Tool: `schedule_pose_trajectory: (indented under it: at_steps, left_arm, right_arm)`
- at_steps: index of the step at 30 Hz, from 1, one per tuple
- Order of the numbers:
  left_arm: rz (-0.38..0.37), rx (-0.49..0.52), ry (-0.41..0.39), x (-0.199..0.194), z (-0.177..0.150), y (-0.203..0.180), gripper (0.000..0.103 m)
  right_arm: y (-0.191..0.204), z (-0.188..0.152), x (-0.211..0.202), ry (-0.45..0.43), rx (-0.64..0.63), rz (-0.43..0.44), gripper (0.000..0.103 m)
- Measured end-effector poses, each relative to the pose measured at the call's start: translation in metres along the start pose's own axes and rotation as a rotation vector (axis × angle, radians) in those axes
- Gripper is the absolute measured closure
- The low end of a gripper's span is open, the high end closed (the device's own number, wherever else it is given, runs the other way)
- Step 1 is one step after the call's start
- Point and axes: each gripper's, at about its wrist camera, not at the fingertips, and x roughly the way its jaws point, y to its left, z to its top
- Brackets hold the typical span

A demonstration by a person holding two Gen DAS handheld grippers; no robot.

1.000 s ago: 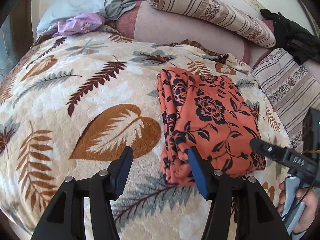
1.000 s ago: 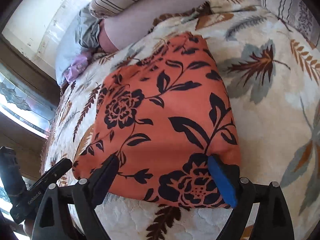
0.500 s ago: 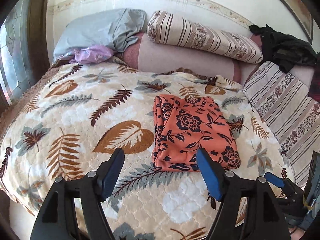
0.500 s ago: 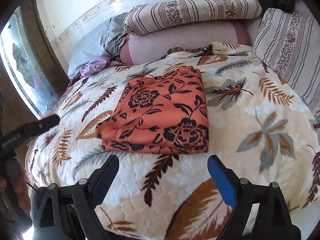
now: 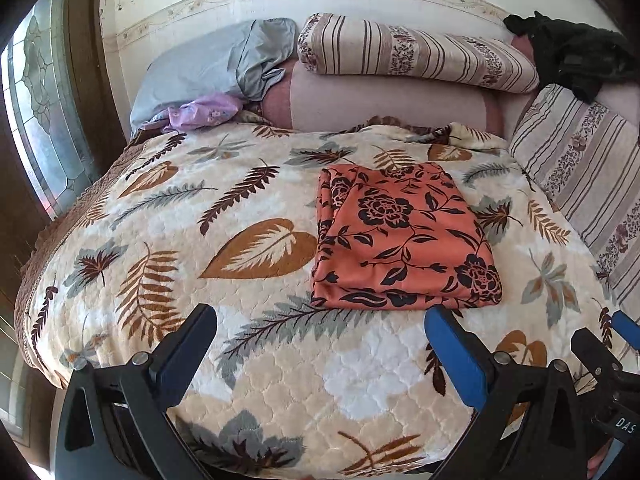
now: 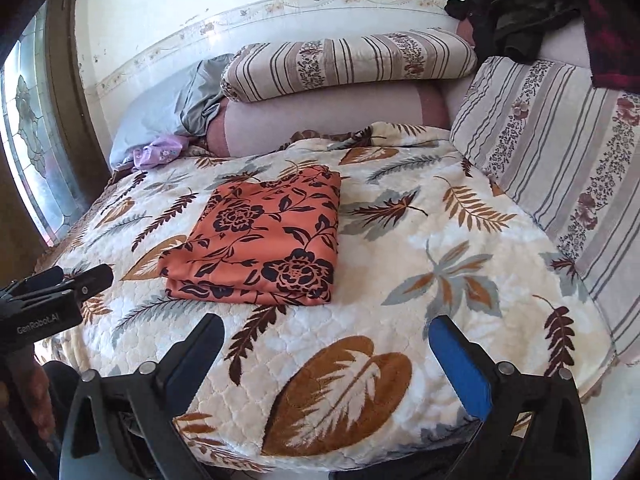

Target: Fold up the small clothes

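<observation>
Already folded into a flat rectangle, the orange floral garment [image 5: 404, 236] lies on the bed [image 5: 256, 392] near its middle, well apart from both claws. It sits straight ahead of the left claw [image 5: 320, 344] and ahead-left of the right claw [image 6: 326, 352], long axis running from near edge toward the pillows. Both claws are released, gaping wide, gripping nothing; the left looks slightly nearer.

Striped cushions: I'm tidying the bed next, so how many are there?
2: one striped cushion lies along the headboard atop a plain bolster; another striped cushion leans at the bed's right side. Others may be hidden.
</observation>
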Motion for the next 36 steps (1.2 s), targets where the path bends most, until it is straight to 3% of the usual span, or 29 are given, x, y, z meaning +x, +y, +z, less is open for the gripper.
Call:
schedule_pose_trajectory:
  at_steps: [20,36]
  left_arm:
    - [0.002,0.007,-0.003,0.02,0.023,0.0,0.0]
    - [-0.021,0.007,-0.035,0.05,0.053,-0.001,0.0]
  right_arm:
    - [0.03,0.041,0.029,0.008,-0.1,-0.092,0.0]
    - [0.045,0.069,0.061,0.015,-0.139,-0.096,0.0]
